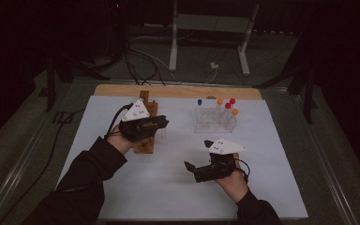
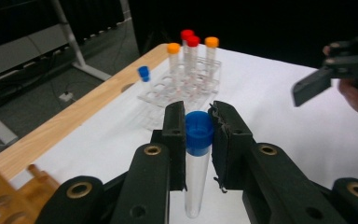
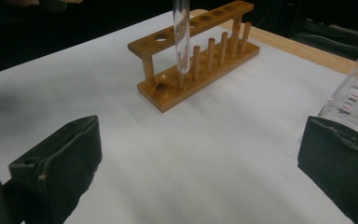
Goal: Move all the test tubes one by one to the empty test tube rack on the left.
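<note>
A clear test tube with a blue cap hangs upright between the pads of my left gripper, which is shut on it just below the cap. From above, the left gripper is over the wooden tube rack at the left of the white mat. In the right gripper view the tube's lower end hangs above the near end of the wooden rack. My right gripper is at the mat's middle right with its jaws wide apart and nothing between them.
A clear plastic rack at the back right holds several tubes with blue, orange and red caps. The white mat lies on a wooden table whose far edge shows. Cables and a metal stand are on the floor behind.
</note>
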{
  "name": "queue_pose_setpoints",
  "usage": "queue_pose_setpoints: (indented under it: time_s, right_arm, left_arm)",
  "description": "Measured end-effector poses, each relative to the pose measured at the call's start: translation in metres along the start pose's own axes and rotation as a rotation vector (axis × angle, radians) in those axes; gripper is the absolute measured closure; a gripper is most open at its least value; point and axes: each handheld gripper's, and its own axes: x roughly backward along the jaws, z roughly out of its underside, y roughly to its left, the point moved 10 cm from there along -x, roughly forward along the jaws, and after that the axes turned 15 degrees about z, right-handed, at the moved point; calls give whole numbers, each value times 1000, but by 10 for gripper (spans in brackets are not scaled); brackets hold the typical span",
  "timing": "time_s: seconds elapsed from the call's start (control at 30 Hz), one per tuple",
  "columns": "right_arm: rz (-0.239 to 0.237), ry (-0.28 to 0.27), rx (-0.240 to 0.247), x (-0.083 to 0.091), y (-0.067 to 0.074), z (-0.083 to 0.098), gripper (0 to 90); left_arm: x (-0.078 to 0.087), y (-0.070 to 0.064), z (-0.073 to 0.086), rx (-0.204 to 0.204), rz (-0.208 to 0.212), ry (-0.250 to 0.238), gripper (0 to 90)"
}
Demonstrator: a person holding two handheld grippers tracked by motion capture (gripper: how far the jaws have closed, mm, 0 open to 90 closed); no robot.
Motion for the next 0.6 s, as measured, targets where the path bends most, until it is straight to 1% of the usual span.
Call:
queue_pose_setpoints:
  time_s: [0.2, 0.4, 0.53, 0.6]
  right_arm:
    - [6, 0, -9, 1, -4, -1, 0]
    - [4, -4, -15, 2, -5, -2, 0]
    - [7, -12, -13, 3, -6, -2, 0]
    - [5, -13, -15, 4, -6, -3, 0]
  left_arm:
    - [10, 18, -8, 4, -37, -9, 777]
    - [15, 32, -16, 7, -68, -13, 777]
    - [19, 44, -21, 9, -99, -18, 777]
    - [21, 50, -23, 19, -105, -27, 777]
